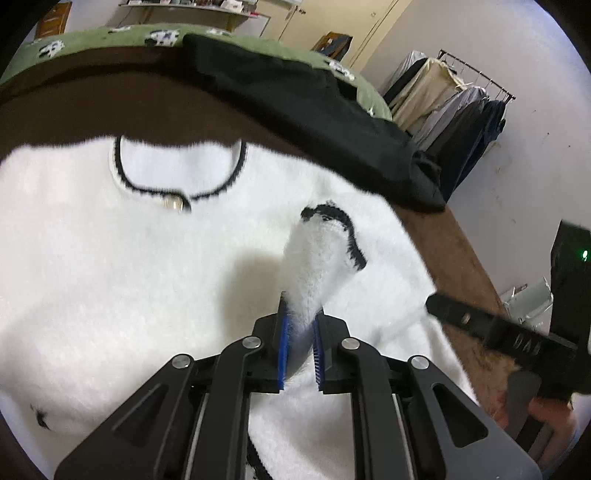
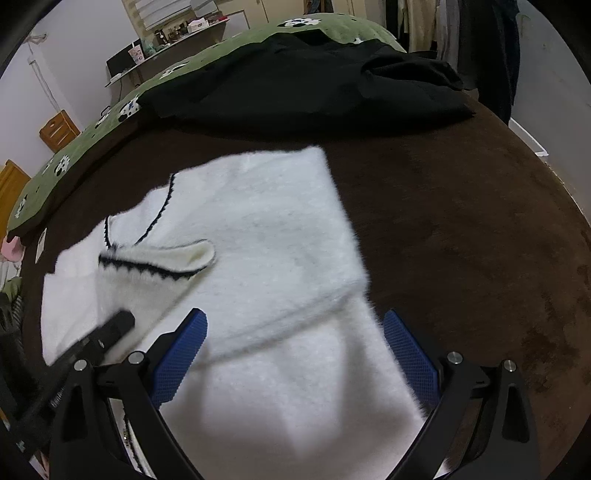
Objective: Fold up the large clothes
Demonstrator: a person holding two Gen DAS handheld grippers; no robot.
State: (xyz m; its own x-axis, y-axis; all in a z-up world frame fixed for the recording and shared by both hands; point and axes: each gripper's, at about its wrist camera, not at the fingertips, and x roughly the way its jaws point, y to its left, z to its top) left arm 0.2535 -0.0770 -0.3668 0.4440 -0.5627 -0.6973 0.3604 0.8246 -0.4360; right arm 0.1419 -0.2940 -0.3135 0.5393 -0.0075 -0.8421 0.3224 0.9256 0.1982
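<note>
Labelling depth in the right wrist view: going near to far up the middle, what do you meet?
right hand-held gripper → white fuzzy sweater → brown bed cover → black garment → green patterned blanket

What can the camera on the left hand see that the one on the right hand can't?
Only the left wrist view shows the left gripper shut on the black-trimmed sleeve cuff, the neckline button and a clothes rack.

Only the right wrist view shows the right gripper open over the sweater's folded side, plus wooden drawers.

Both show the white sweater, black garment and green blanket.
</note>
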